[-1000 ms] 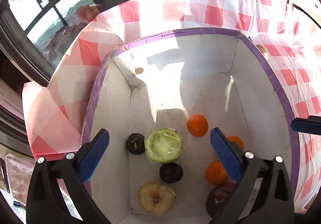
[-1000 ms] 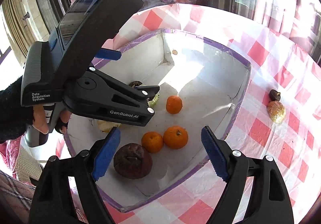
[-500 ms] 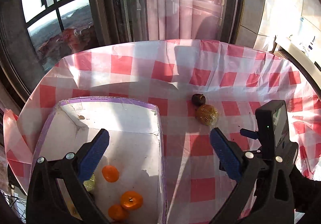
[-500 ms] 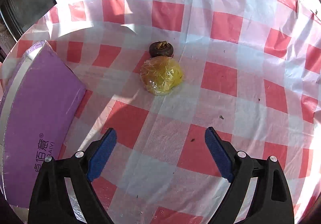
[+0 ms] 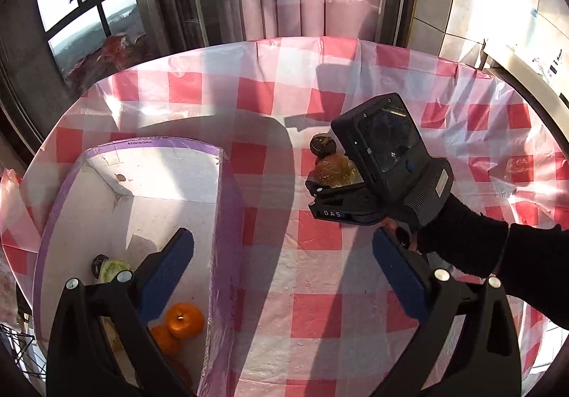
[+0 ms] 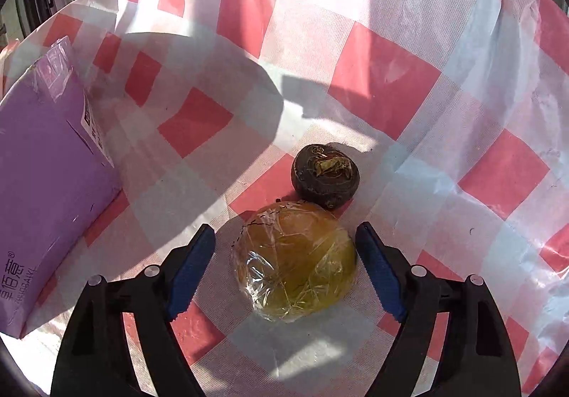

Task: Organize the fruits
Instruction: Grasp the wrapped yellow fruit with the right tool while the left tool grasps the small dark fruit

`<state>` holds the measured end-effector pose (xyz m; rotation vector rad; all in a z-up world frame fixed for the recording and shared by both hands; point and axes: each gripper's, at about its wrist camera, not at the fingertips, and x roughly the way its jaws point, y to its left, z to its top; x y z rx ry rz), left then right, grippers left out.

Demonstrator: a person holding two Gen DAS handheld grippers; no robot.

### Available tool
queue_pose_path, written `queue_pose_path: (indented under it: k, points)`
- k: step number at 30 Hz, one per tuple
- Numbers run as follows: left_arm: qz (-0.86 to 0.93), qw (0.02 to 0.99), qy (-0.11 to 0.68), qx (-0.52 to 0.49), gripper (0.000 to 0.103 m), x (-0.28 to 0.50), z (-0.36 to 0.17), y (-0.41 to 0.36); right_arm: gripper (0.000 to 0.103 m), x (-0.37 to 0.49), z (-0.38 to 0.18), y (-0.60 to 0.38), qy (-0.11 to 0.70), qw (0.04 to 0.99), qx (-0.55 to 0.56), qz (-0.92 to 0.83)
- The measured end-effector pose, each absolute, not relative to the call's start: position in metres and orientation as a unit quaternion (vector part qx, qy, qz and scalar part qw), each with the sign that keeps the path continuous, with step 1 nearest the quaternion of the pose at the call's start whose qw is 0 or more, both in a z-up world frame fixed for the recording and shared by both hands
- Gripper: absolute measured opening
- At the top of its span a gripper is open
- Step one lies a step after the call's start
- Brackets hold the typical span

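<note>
A plastic-wrapped yellow fruit [image 6: 295, 262] lies on the checked tablecloth, with a small dark fruit [image 6: 325, 176] touching its far side. My right gripper [image 6: 284, 269] is open, its blue pads on either side of the wrapped fruit, not pressing it. In the left wrist view the right gripper's body [image 5: 387, 162] covers part of both fruits [image 5: 334, 169]. My left gripper [image 5: 284, 279] is open and empty, above the box's right wall. The purple-edged white box [image 5: 217, 219] holds oranges [image 5: 185, 320], a green half fruit [image 5: 112, 269] and other pieces.
The purple box side [image 6: 46, 183] stands to the left of the right gripper. The pink and white checked tablecloth [image 5: 320, 272] covers the round table. Windows and curtains lie behind the table's far edge.
My right gripper has moved from over the box to the two fruits and now straddles the wrapped one. My left gripper has pulled back and swung right, off the box.
</note>
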<state>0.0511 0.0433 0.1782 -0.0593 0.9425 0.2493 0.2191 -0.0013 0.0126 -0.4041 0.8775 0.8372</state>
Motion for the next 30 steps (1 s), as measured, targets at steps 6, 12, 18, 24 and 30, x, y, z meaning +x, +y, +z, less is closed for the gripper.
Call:
queue_pose_path:
  k: [6,12,18,24,30]
  points:
    - [0.098,0.888,0.448,-0.036,0.101,0.091,0.174,0.033,0.062,0.206,0.015,-0.046,0.411,0.817,-0.161,0.372]
    - [0.093,0.871,0.477,-0.075,0.101,0.167,0.132,0.04,0.062,0.179,0.015,-0.125,0.436,0.84,-0.107,0.304]
    - [0.141,0.838,0.523,-0.062,0.085,0.241,0.053,0.05,0.062,0.147,0.016,-0.183,0.454,0.851,-0.073,0.254]
    - [0.161,0.835,0.523,-0.058,0.072,0.276,0.024,0.059,0.062,0.126,0.016,-0.203,0.448,0.859,-0.065,0.24]
    - [0.129,0.841,0.522,-0.063,0.041,0.274,0.025,0.046,0.063,0.125,0.016,-0.209,0.435,0.866,-0.075,0.234]
